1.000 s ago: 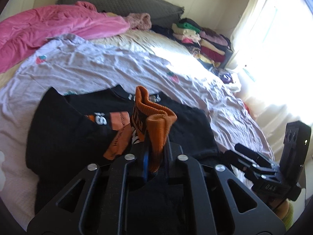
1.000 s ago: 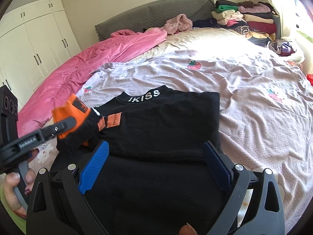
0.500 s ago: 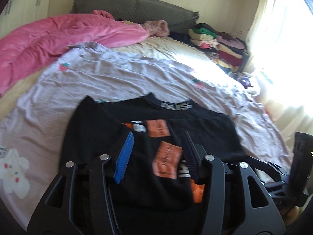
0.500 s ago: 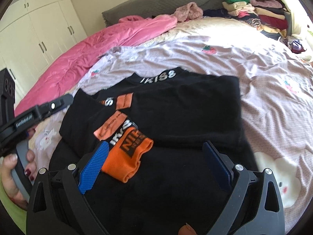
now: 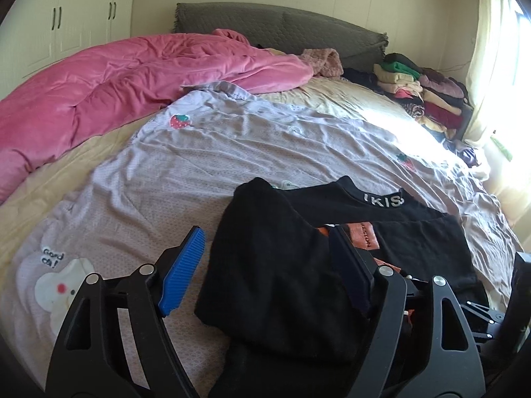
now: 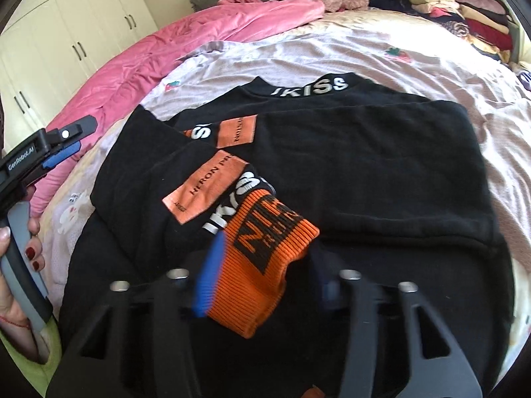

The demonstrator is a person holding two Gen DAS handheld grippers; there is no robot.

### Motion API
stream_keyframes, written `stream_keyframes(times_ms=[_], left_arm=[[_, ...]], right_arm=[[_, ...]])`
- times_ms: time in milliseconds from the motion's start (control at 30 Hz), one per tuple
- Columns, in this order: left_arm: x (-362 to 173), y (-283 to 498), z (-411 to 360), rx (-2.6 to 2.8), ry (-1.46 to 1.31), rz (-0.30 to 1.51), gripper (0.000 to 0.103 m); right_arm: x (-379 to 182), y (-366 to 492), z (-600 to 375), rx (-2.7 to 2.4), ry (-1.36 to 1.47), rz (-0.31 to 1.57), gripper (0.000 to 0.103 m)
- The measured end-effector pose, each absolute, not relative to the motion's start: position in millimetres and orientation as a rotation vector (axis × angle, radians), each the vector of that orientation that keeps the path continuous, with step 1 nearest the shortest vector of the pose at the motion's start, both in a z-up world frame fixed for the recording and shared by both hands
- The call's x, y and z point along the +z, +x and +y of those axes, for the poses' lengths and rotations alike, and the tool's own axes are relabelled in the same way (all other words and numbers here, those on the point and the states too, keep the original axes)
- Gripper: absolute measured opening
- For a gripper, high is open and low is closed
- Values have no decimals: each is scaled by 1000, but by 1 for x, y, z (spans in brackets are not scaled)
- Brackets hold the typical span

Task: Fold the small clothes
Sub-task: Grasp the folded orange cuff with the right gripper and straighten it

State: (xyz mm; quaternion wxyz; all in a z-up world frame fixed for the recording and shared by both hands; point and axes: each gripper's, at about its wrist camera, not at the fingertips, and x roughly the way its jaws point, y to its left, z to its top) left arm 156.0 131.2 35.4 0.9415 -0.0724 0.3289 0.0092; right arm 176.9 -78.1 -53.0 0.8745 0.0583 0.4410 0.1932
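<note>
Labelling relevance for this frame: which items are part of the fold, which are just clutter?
In play:
black sweatshirt
its orange cuff
left gripper
right gripper

Lying about:
pink duvet
folded clothes stack
lilac sheet
wardrobe

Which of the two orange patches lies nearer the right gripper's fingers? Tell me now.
The HERON PR patch, close by the orange ribbed cuff. The other patch lies farther off, toward the IKISS collar.
</note>
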Motion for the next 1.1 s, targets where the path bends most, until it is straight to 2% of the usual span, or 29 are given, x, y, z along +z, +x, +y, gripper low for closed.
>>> stream_keyframes(times_ms=[33, 67, 533, 767, 867, 1000, 1100], left_arm=[[36, 156, 134, 21, -152, 668, 70], [36, 156, 136, 22, -160, 665, 70], [36, 157, 134, 30, -154, 670, 70], [31, 166, 113, -18, -120, 720, 70], [27, 176, 94, -76, -98, 755, 64], [8, 195, 70, -129, -75, 835, 46], [-10, 206, 59, -138, -38, 888, 46]], right_arm=[[-53, 177, -77, 423, 122, 917, 13], [-52, 178, -76, 441, 126, 912, 12], [24, 197, -128, 377, 71, 722, 11], [24, 212, -169, 290, 69, 732, 11], [16, 219, -175, 278, 75, 755, 11], [8, 222, -173, 266, 55, 766, 11], [4, 223, -170, 251, 34, 767, 11]])
